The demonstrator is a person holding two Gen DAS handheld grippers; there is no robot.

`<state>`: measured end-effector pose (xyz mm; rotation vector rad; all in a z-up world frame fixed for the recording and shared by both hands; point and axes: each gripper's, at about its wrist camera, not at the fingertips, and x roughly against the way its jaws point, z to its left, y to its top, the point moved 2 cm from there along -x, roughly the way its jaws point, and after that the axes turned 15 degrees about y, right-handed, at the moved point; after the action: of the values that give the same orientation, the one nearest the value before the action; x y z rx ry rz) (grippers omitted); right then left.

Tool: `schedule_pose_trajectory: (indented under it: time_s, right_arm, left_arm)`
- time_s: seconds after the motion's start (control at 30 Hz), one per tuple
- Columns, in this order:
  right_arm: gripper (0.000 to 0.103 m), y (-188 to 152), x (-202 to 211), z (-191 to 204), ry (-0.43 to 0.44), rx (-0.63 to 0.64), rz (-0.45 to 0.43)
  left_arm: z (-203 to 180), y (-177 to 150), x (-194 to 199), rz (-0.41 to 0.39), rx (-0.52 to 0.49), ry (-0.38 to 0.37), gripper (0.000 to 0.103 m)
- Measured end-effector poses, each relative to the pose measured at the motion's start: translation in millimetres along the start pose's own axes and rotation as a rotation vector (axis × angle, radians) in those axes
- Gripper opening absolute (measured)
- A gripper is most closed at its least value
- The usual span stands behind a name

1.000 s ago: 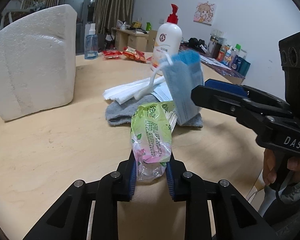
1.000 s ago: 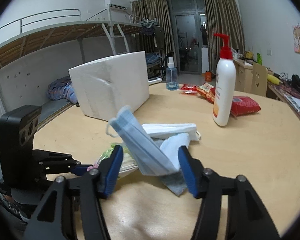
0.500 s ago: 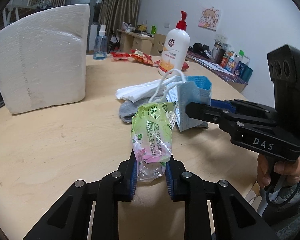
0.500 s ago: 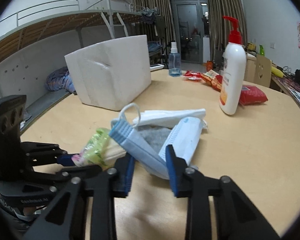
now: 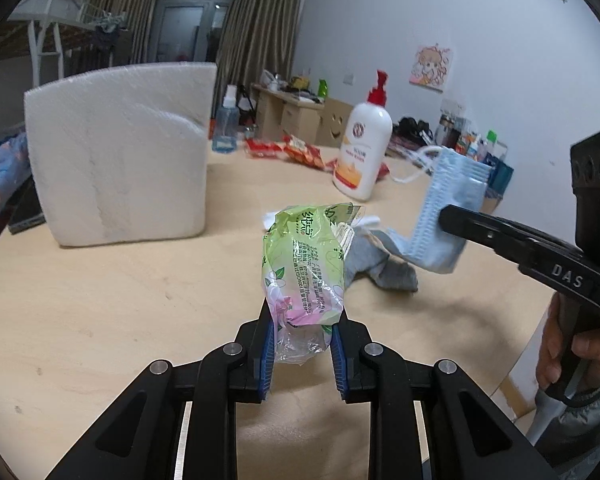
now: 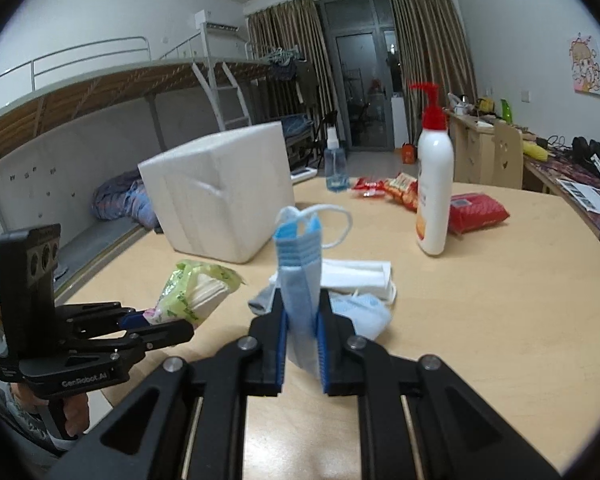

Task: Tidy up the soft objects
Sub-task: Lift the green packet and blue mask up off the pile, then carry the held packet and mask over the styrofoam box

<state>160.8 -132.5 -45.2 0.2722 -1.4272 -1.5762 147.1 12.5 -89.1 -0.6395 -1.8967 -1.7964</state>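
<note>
Behind, wooden table [image 6: 480, 320] fronts bunk bed [image 6: 100, 92]

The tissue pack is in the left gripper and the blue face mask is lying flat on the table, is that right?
Not quite: the blue face mask is off the table, standing up between the closing right gripper jaws, as the right wrist view shows. The tissue pack is in the left gripper.

Green tissue pack [image 5: 304, 264]: crinkled plastic wrapper with pink flower print, white tissues showing at its open far end, clamped at its clear near end, lifted off the table, near left. Blue face mask [image 6: 299, 280]: pleated, folded, standing upright, pinched at its lower end, white ear loop [image 6: 332, 220] arching above. Grey sock [image 5: 380, 266] lies flat mid-table. A second pale blue mask [image 6: 360, 312] and a white folded mask [image 6: 356, 272] lie beside it, touching.
</note>
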Motion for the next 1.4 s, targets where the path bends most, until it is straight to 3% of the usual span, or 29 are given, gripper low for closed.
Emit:
schedule_pose_trajectory:
  time_s: [0.67,0.87,0.93,1.4]
  right_arm:
    - [0.016,23,45,23,0.008,0.039,-0.152]
    - [0.016,25,40,28,0.032,0.058,-0.152]
    - [0.008,24,34,28,0.029,0.062,-0.13]
    - [0.007,30,6,51,0.11,0.097,-0.107]
  left_arm:
    - [13,20,50,-0.138,0.031,0.057,0.026]
    - [18,19,64,-0.167,0.032,0.073,0.026]
    - [20,19,68,-0.172,0.032,0.08,0.026]
    - [34,13,88,-0.191,0.063,0.16,0.026]
